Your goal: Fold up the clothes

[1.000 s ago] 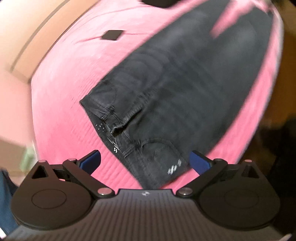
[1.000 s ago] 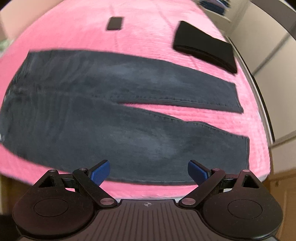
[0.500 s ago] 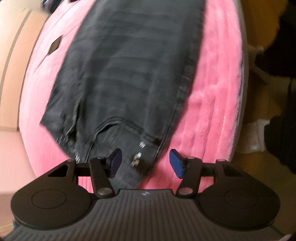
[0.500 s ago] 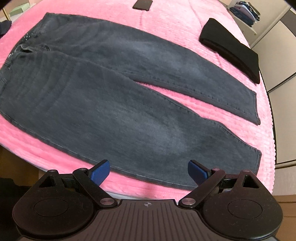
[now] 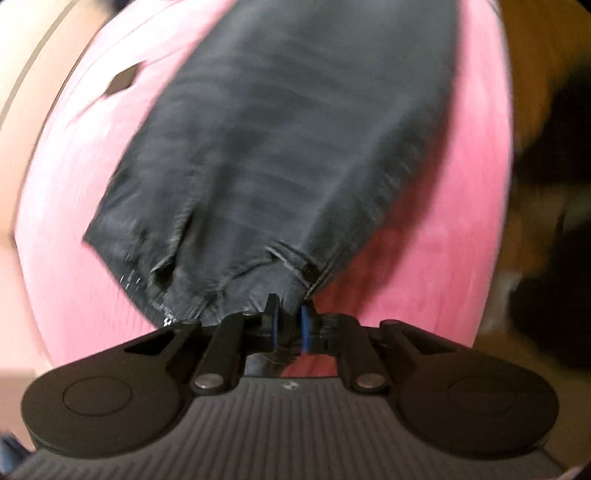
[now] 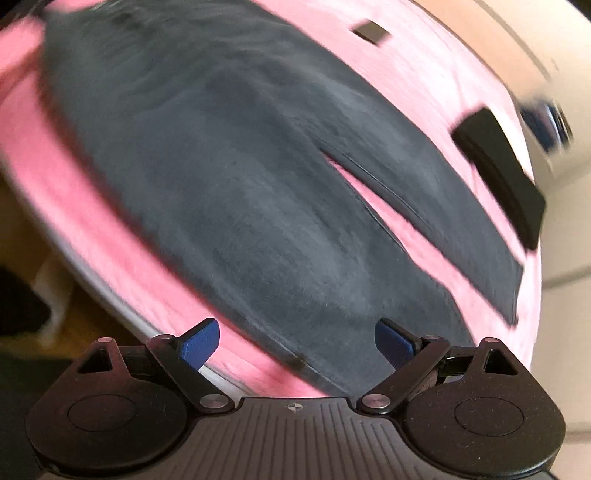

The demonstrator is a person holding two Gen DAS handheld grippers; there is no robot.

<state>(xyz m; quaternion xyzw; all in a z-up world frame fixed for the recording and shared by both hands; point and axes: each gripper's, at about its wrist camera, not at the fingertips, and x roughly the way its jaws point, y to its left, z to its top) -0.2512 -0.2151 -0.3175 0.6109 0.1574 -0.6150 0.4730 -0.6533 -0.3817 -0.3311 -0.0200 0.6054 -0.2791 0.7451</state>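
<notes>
Jeans (image 5: 295, 147) lie spread flat on a pink blanket (image 5: 74, 221), waist end toward the left gripper, both legs stretching away across the bed. The left gripper (image 5: 287, 325) has its blue pads closed together on the waistband at the near corner, next to the side seam, and the cloth bunches and puckers just ahead of them. In the right wrist view the right gripper (image 6: 297, 341) hangs with its fingers wide apart over the near leg's (image 6: 258, 221) lower edge, holding nothing. The far leg (image 6: 461, 221) lies beside it, a strip of pink between them. A folded black garment (image 6: 498, 173) sits beyond the far leg. A small dark flat object (image 6: 371, 31) lies further off; both views are blurred.
</notes>
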